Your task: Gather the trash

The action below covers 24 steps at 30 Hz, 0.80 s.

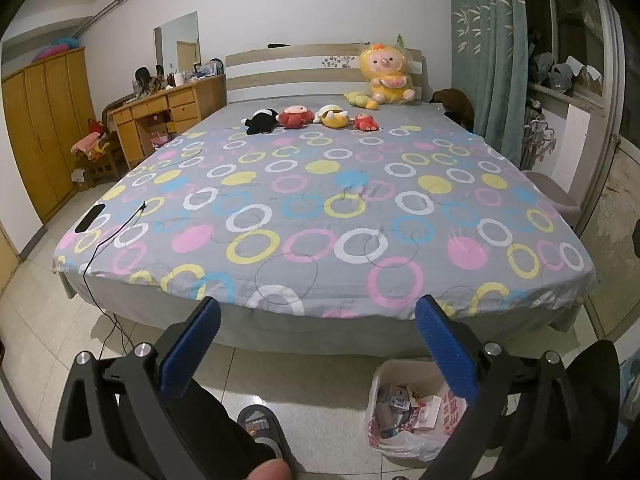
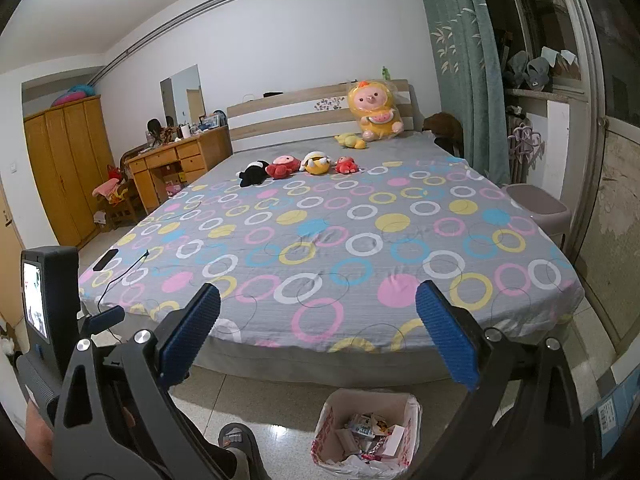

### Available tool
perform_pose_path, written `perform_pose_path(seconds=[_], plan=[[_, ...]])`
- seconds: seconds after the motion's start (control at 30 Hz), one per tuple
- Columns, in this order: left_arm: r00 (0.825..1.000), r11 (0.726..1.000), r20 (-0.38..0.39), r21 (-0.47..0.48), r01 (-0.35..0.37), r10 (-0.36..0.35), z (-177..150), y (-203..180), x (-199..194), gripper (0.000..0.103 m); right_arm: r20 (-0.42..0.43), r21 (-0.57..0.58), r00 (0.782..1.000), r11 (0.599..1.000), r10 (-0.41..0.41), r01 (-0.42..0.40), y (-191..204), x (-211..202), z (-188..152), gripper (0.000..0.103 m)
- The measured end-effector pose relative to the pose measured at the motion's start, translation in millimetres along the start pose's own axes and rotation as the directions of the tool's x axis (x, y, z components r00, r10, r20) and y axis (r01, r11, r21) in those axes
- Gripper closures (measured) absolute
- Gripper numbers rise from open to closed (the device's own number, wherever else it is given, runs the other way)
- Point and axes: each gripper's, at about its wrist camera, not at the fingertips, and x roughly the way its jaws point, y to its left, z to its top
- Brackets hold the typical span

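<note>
While both point level toward the bed point(image 1: 320, 208), the left gripper point(image 1: 318, 344) and right gripper point(image 2: 318, 332) hover at its near edge, blue fingers point(image 1: 188, 348) spread wide apart and holding nothing. Below them on the floor, near right, stands the bag-lined trash bin point(image 2: 366, 436), holding paper scraps and packaging.

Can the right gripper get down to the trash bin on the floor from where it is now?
Probably yes. The right gripper is open and empty, and the trash bin sits just below it on bare floor at the foot of the bed, with its top open and nothing between them.
</note>
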Motion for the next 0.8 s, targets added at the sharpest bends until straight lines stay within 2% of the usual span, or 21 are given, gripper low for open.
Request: perform_pose_path(seconds=[0.8], plan=[[1.0, 1.0, 0.004, -0.004, -0.002, 0.002, -1.1, 0.4, -0.7, 0.008, 0.004, 0.006, 1.0, 1.0, -0.002, 0.002, -3.2, 0.6, 0.2, 0.007]])
